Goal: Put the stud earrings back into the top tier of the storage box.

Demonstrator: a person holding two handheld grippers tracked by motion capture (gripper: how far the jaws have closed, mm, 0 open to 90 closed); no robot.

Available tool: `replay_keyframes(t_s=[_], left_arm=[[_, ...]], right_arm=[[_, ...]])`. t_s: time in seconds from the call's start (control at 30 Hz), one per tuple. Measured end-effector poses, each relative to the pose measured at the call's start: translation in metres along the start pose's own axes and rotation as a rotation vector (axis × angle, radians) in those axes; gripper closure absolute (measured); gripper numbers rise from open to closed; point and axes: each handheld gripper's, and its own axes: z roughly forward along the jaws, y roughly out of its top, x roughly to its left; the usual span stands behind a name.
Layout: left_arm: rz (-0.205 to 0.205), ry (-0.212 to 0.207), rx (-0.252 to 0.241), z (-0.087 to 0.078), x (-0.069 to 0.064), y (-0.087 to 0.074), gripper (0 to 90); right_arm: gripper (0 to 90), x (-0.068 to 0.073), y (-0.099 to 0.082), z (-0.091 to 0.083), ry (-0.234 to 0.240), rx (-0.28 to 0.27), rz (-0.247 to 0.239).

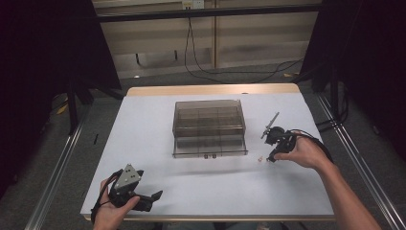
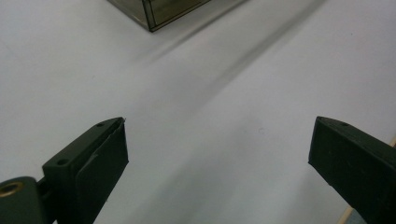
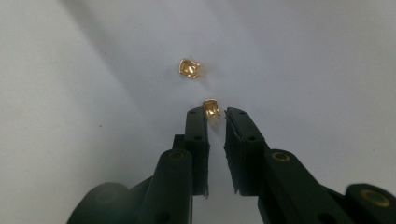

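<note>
Two small gold metal pieces lie on the white table. One gold piece (image 3: 189, 68) sits free just beyond the jaws. The other gold piece (image 3: 211, 107) is between the tips of my right gripper (image 3: 217, 113), whose jaws stand nearly together and pinch it. From above, my right gripper (image 1: 271, 157) points down at the table right of the box, with the gold pieces (image 1: 260, 159) at its tip. My left gripper (image 2: 218, 140) stands wide open over bare table, nothing between its jaws. It rests near the front left edge (image 1: 149, 200).
A smoky clear compartment box (image 1: 209, 127) with its lid up stands mid-table; its corner (image 2: 154, 11) shows ahead of the left jaws. The white tabletop (image 1: 143, 124) ends close in front of the left hand. Cables trail on the floor behind.
</note>
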Motion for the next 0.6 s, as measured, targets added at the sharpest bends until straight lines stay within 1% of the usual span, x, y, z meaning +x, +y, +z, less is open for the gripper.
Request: replay_keyframes(t_s=[0.07,0.1,0.13,0.23,0.27,0.37,0.53,0.6], left_arm=[[0.002,0.000,0.001,0.000,0.000,0.000,4.6],[-0.001,-0.003,0.001,0.001,-0.001,0.000,4.6],[-0.002,-0.002,-0.005,0.001,-0.002,0.000,4.6],[0.000,-0.002,-0.005,0.001,-0.002,0.000,4.6],[0.002,-0.003,-0.001,0.001,-0.001,0.000,4.6],[0.004,-0.002,0.001,0.001,-0.001,0.000,4.6],[0.001,-0.001,-0.003,0.001,-0.002,0.000,4.7],[0.009,-0.003,0.000,0.001,-0.002,0.000,4.7]], right_arm=[[78.5,0.000,0.001,0.002,-0.005,0.006,-0.004],[78.4,0.000,0.001,0.003,-0.006,0.014,0.005],[78.2,0.000,0.002,0.003,-0.002,0.005,-0.002],[78.2,0.001,0.003,0.005,-0.001,0.015,-0.003],[77.7,0.001,0.004,0.008,0.002,0.027,-0.008],[77.9,0.001,0.005,0.011,0.000,0.027,-0.020],[79.5,0.002,0.007,0.015,0.000,0.046,-0.015],[80.9,0.002,0.007,0.015,0.002,0.047,-0.011]])
